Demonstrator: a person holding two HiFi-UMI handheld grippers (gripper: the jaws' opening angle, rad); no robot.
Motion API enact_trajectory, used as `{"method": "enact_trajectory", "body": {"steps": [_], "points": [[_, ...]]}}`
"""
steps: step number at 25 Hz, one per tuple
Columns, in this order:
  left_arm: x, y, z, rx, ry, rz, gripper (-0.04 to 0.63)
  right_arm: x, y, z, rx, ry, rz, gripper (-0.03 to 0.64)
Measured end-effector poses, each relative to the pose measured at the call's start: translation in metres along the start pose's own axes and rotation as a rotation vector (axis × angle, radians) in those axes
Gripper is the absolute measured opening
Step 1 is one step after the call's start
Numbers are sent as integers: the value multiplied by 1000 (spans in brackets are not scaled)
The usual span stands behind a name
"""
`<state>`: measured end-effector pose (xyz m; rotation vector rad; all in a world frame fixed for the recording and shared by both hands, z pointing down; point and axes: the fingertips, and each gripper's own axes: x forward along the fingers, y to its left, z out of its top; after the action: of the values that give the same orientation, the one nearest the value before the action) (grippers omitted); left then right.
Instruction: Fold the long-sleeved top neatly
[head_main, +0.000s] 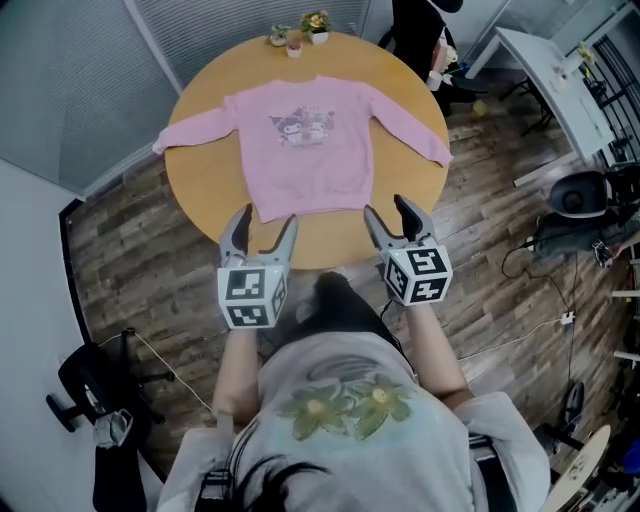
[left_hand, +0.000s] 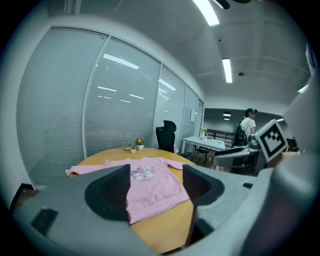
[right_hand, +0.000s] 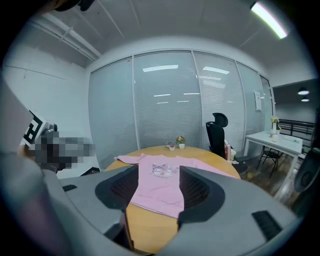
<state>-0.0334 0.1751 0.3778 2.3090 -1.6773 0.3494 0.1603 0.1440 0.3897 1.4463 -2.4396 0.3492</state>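
1. Left gripper (head_main: 268, 220) and right gripper (head_main: 388, 208) hover at the table's (head_main: 330, 245) near edge, jaws spread wide and empty.
2. The top (head_main: 305, 150) lies flat at 12 o'clock, its hem (head_main: 310, 208) nearest. Its sleeves (head_main: 190, 130) span 9 to 3 o'clock.
3. Each gripper is about equally near its own hem corner. Bare wood flanks the body.

The long-sleeved top (head_main: 305, 160) is pale pink, with a dark-and-white cartoon print on the chest. The round surface (head_main: 200, 195) under it is warm tan wood. The left claw (head_main: 267, 218) and right claw (head_main: 387, 207) are grey, each with a black-and-white square-marker cube. The floor (head_main: 130, 260) is dark brown planks.
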Motion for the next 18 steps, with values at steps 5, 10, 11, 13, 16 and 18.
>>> {"method": "enact_trajectory", "body": {"steps": [5, 10, 11, 13, 16, 18], "points": [[29, 7, 1, 5, 31, -2, 310, 27, -45, -10, 30, 40, -63, 249], [63, 14, 3, 15, 72, -5, 310, 54, -88, -15, 68, 73, -103, 250], [70, 15, 3, 16, 81, -3, 310, 58, -98, -17, 76, 81, -113, 250], [85, 14, 3, 15, 98, -5, 310, 66, -119, -23, 90, 99, -134, 249], [112, 9, 4, 18, 126, -18, 310, 80, -151, -31, 117, 126, -171, 250], [131, 3, 5, 19, 143, -30, 310, 87, -171, -38, 134, 145, -195, 249]]}}
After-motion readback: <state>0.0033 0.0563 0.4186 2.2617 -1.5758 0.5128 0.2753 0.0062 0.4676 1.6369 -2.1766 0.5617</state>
